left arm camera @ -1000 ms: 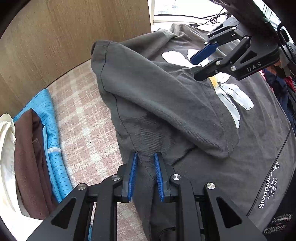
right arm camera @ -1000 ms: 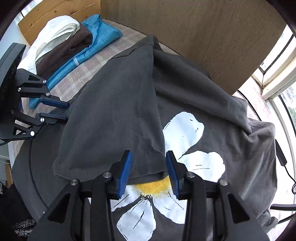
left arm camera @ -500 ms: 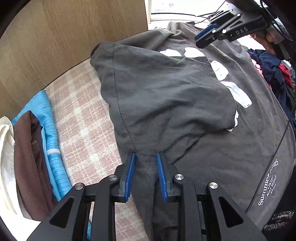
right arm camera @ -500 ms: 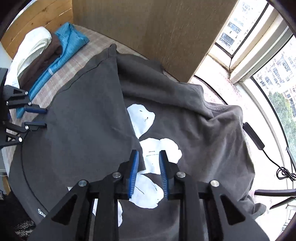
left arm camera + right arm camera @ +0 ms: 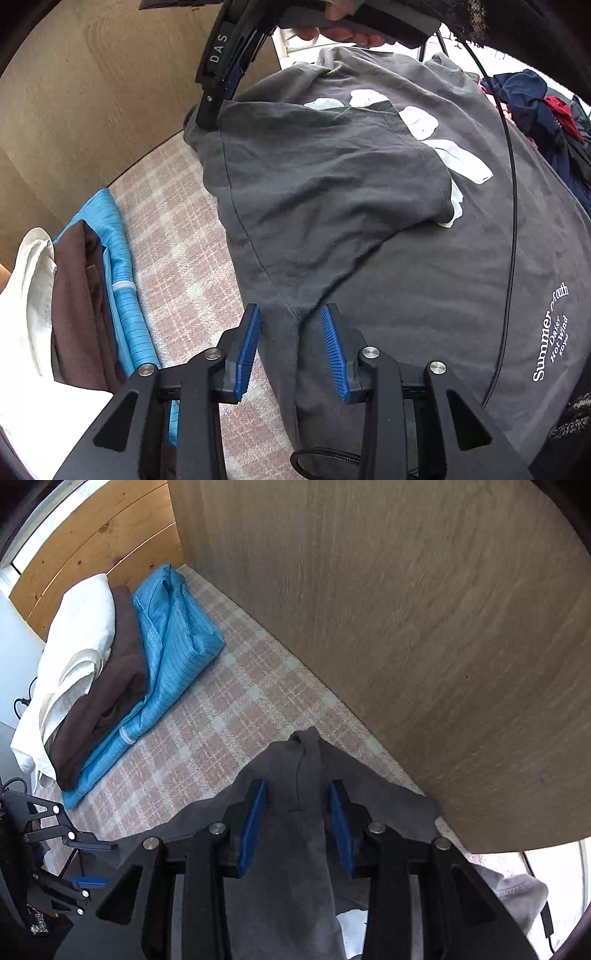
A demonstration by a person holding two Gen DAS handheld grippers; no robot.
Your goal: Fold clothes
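Both jaws opening, astride grey shirt (image 5: 332, 192).

Grey T-shirt (image 5: 388, 266) sprawls across the middle and right of the left wrist view, its side folded over a white flower print (image 5: 436, 136), white lettering at lower right. Folded stack (image 5: 107, 672), white, brown, blue, at upper left of the right wrist view.

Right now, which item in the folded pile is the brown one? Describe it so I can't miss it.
Look along the pink checked cloth toward the pine boards, where three folded garments lie side by side. The brown garment is the middle one, between the white garment and the bright blue striped garment; it is the darkest.
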